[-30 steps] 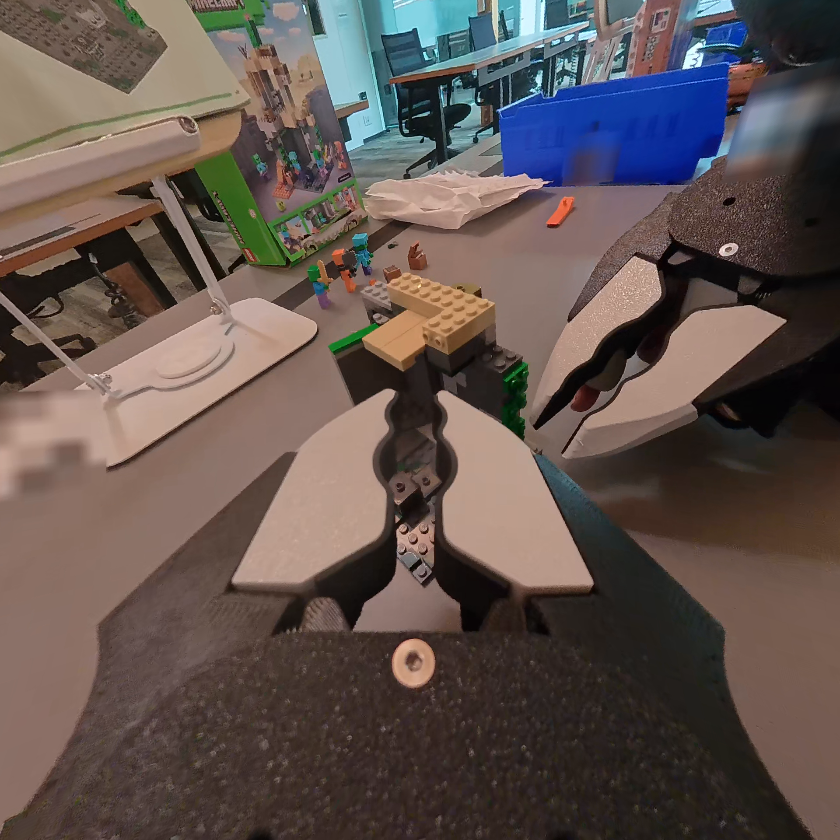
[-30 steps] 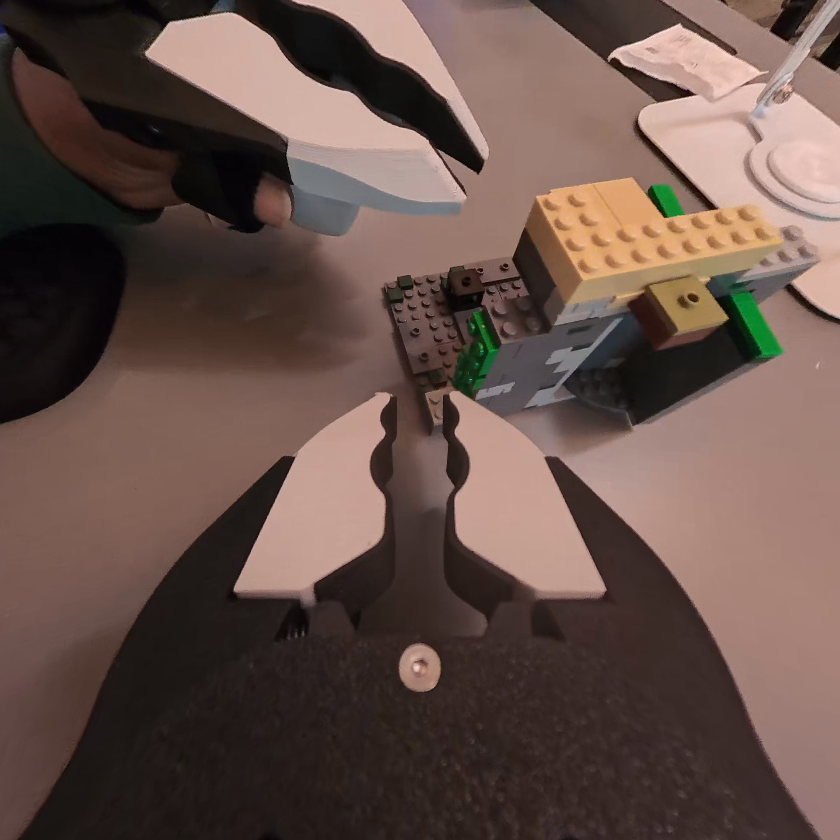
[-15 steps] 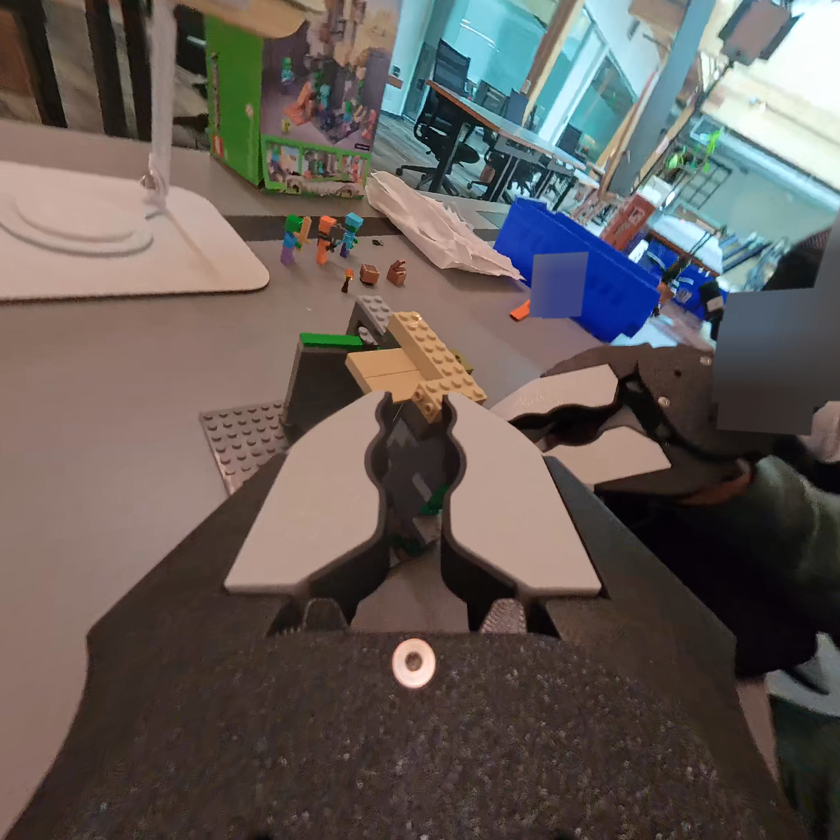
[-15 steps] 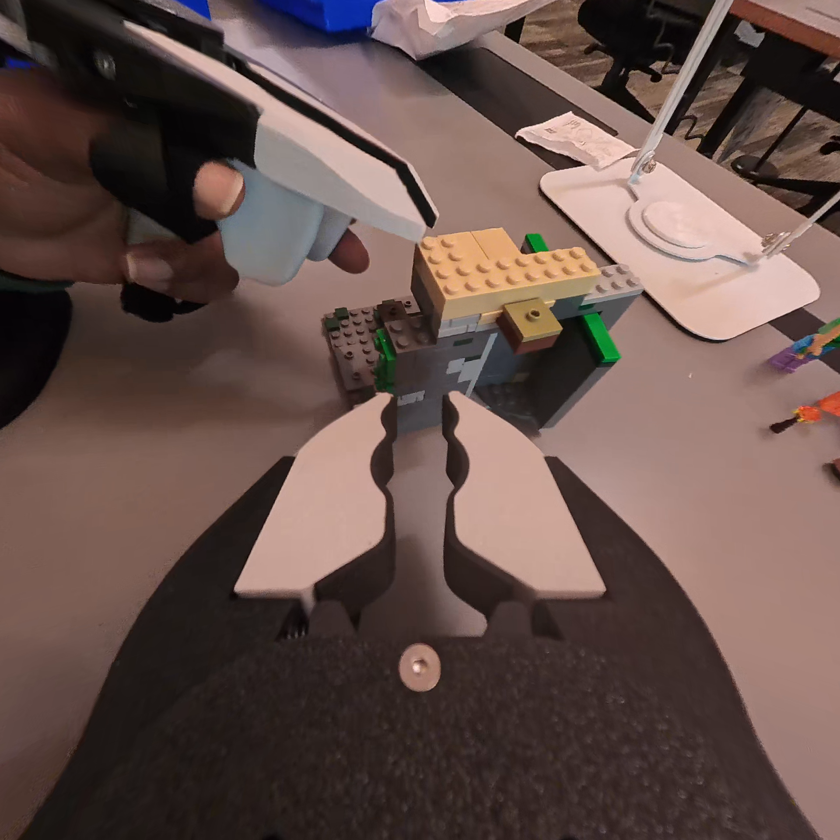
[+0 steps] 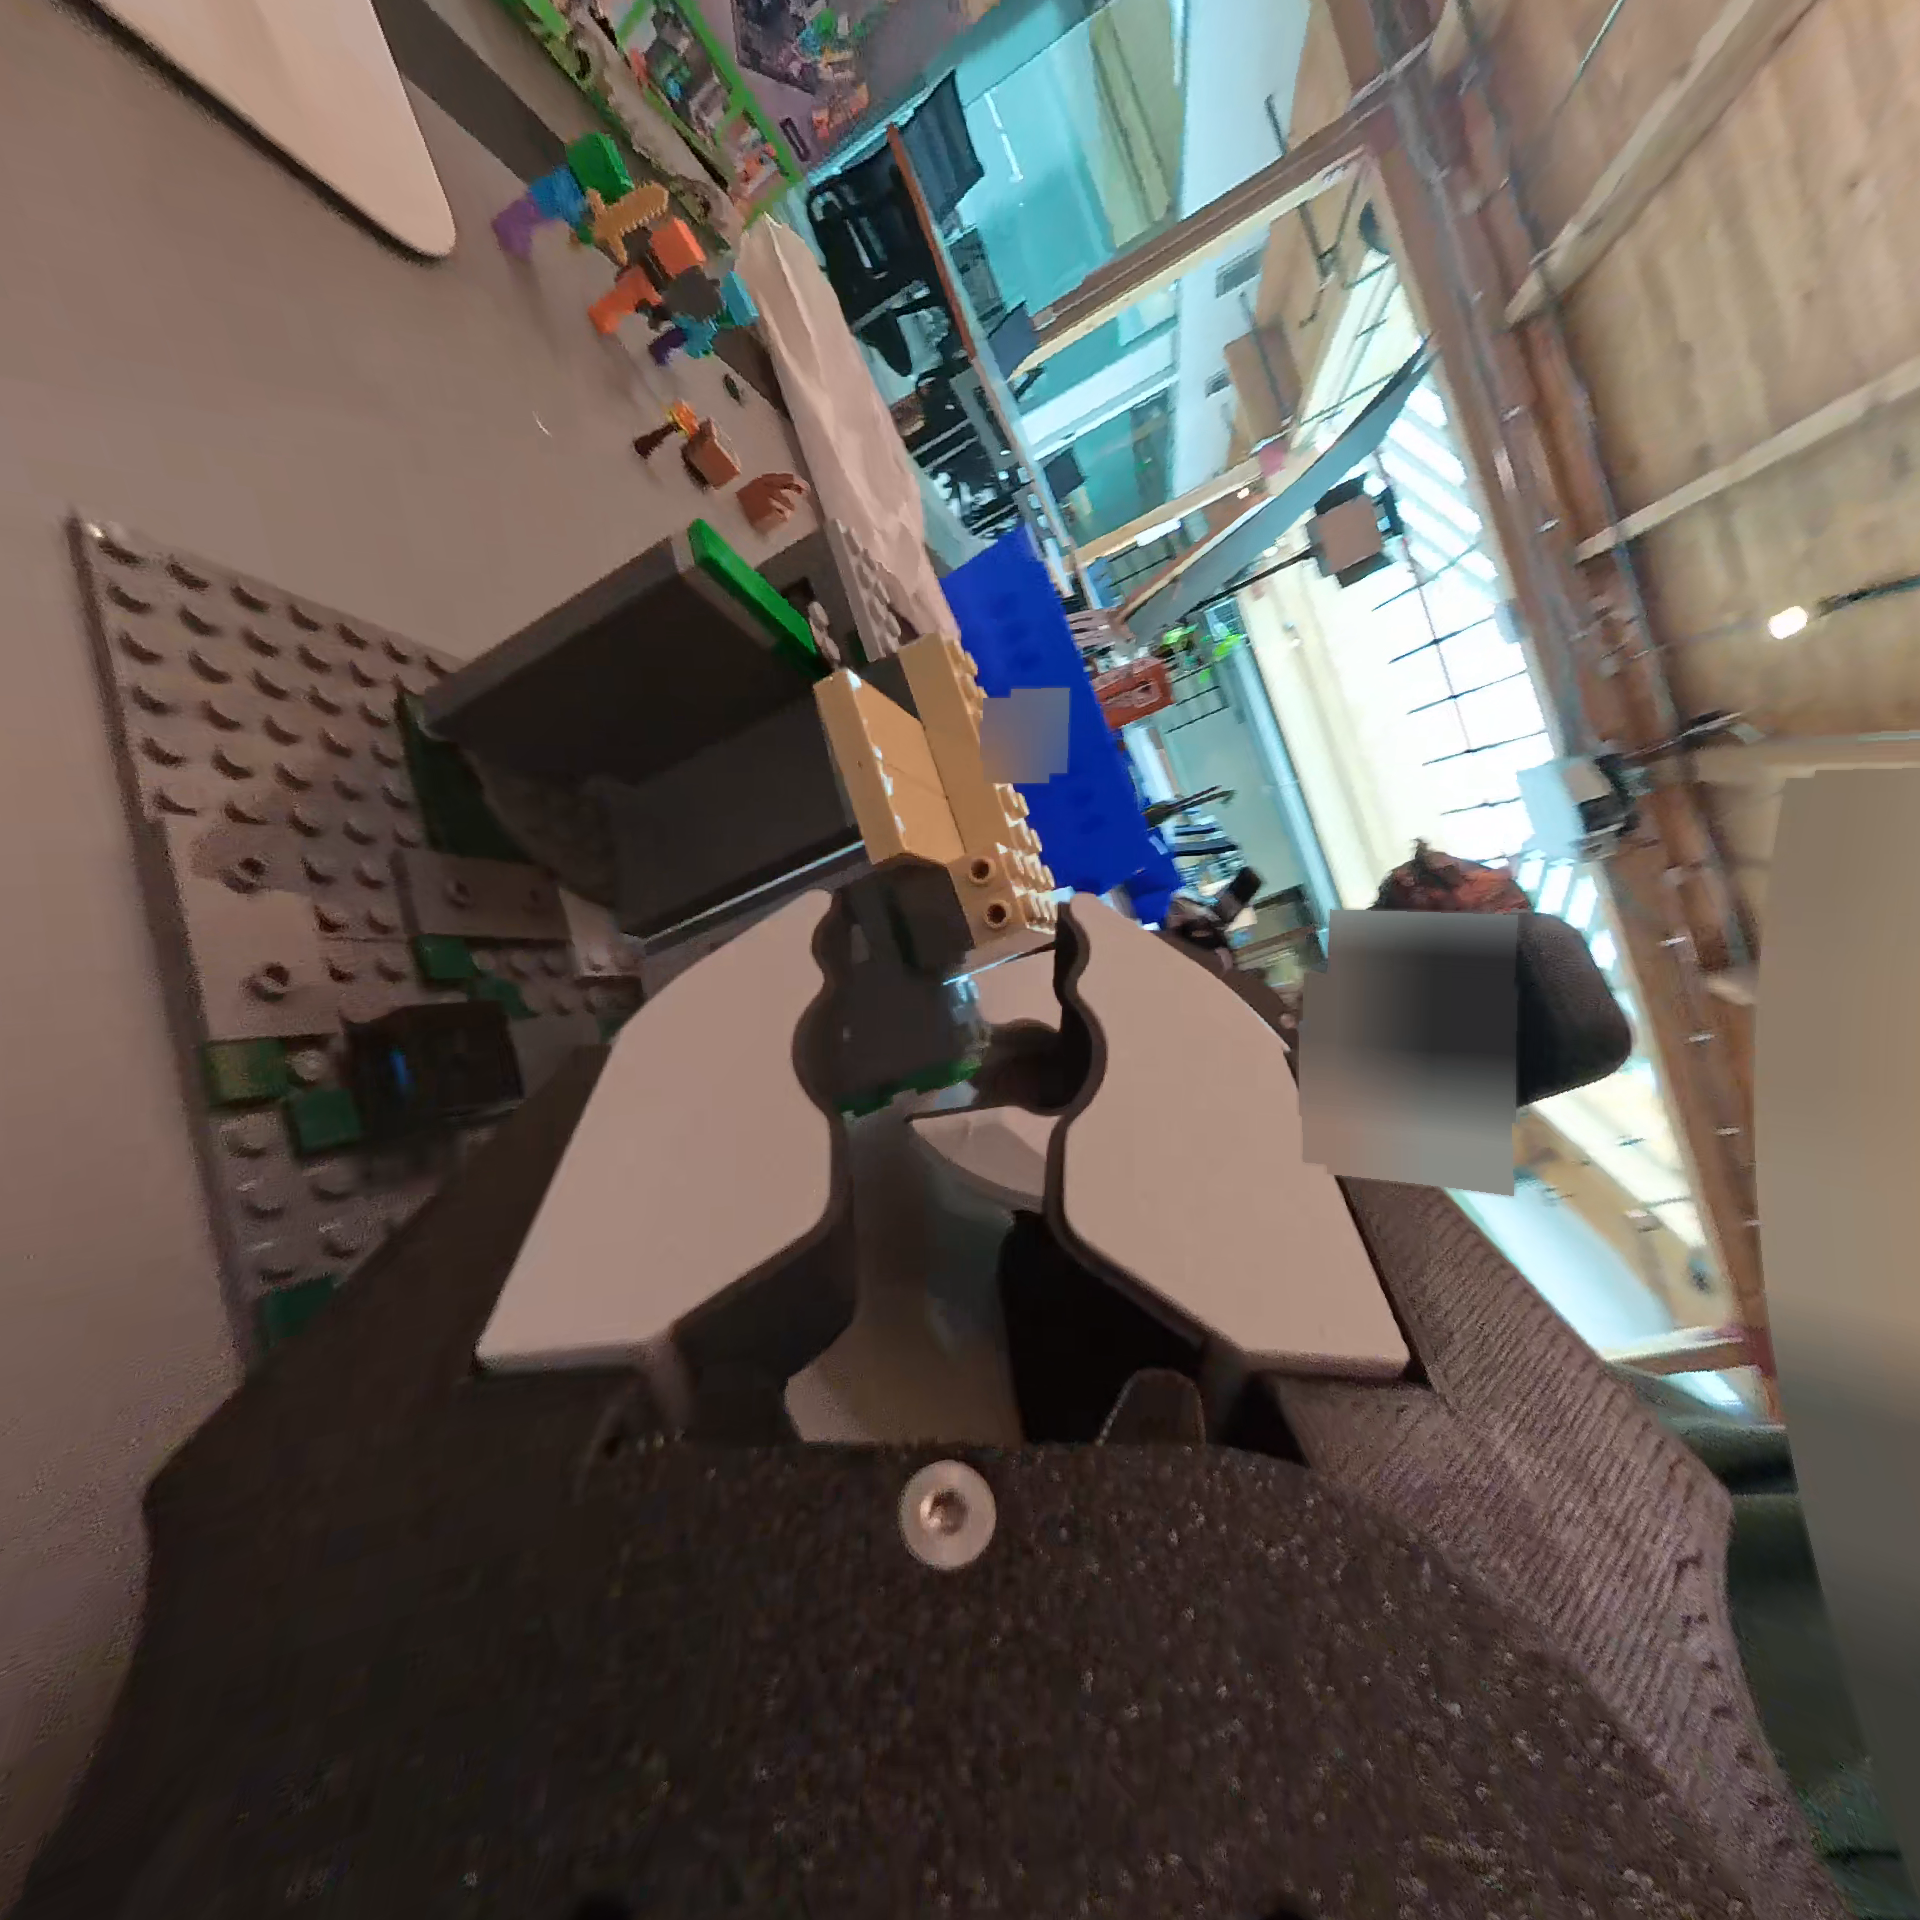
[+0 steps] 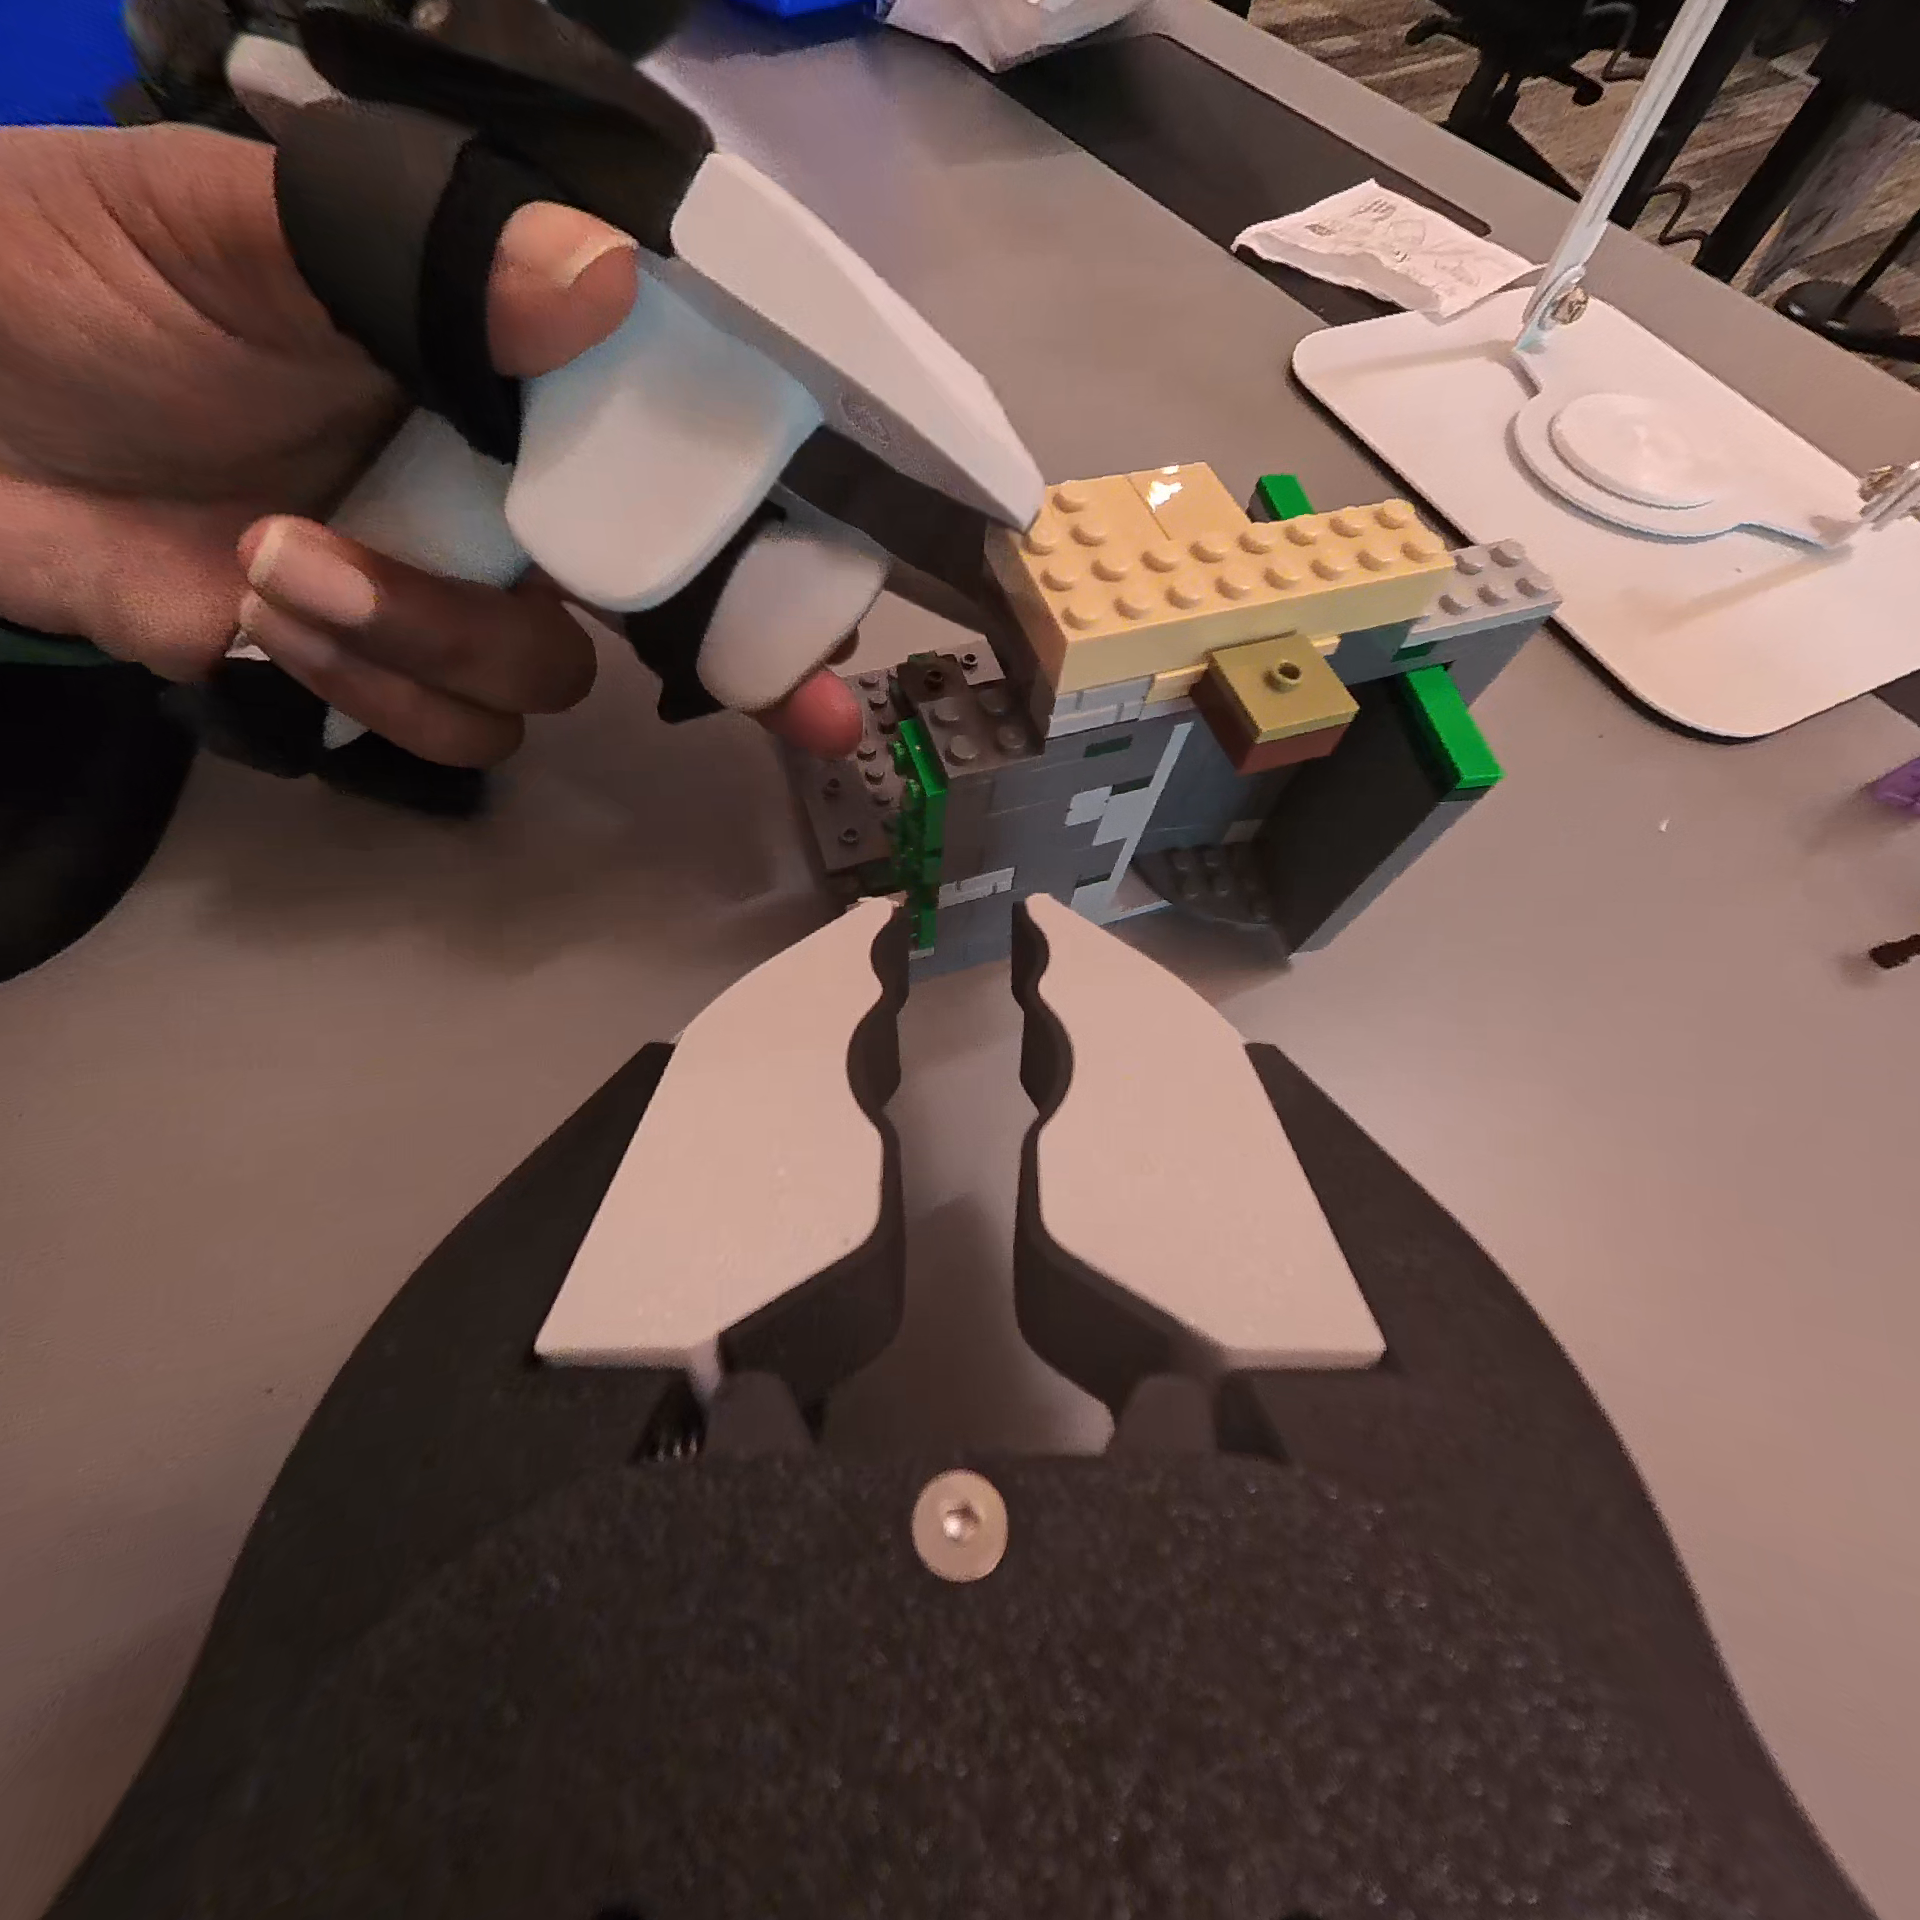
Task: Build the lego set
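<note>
The lego model point(image 6: 1091, 821) stands on the grey table: a grey wall with green trim, a tan brick top point(image 6: 1226, 582) and a small olive block sticking out in front. In the left wrist view its tan top point(image 5: 904, 769) and grey baseplate point(image 5: 260, 748) show. My left gripper point(image 5: 951, 925) is rolled on its side, and its jaws close on the near end of the tan top and the dark grey brick under it. It reaches in from the upper left in the right wrist view point(image 6: 1013, 582). My right gripper point(image 6: 961, 914) is slightly open and empty, with its tips at the foot of the grey wall.
A white stand base point(image 6: 1621, 499) lies behind the model on the right, with a paper slip point(image 6: 1382, 244) beyond it. Minifigures point(image 5: 644, 249), small brown pieces point(image 5: 717, 457), a crumpled white bag point(image 5: 831, 395) and a blue bin point(image 5: 1049, 727) sit farther back. The gap from one gripper's tips to the other's is roughly 6 cm.
My left gripper has rolled onto its side, moved onto the end of the tan top, and its jaws have widened around it. My right gripper has moved up to the wall's foot.
</note>
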`<state>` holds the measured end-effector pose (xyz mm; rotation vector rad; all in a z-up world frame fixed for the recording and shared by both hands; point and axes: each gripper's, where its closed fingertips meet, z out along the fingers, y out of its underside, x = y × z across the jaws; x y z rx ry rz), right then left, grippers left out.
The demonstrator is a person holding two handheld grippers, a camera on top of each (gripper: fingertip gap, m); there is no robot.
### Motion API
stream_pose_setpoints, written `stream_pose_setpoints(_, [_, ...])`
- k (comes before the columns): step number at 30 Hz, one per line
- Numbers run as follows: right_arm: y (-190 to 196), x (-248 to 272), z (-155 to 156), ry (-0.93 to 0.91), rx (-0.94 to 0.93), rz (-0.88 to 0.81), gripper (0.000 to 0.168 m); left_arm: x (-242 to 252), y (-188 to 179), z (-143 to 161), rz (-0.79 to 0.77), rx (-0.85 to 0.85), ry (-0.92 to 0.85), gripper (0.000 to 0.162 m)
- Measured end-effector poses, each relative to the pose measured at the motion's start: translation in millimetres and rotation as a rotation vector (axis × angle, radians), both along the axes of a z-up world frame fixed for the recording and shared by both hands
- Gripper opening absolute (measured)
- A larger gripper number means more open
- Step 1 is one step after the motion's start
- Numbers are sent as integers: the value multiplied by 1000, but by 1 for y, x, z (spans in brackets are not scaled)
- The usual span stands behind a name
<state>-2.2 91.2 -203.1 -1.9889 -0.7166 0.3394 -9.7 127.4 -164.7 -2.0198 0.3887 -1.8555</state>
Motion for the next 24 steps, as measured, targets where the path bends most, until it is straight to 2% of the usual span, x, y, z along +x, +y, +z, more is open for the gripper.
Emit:
stream_pose_setpoints(1, [0, 0, 0, 1, -3, 3, 18, 1, -1, 0, -9, -31, -19, 37])
stream_pose_setpoints(4, [-1, -1, -2, 0, -7, 7, 18, 6, -5, -1, -35, -95, -53, 36])
stream_pose_setpoints(6, [-1, -1, -2, 0, -8, 9, 18, 6, -6, 1, -39, -107, -73, 29])
stream_pose_setpoints(24, [1, 2, -3, 2, -6, -4, 18, 11, -7, 0, -8, -157, -92, 26])
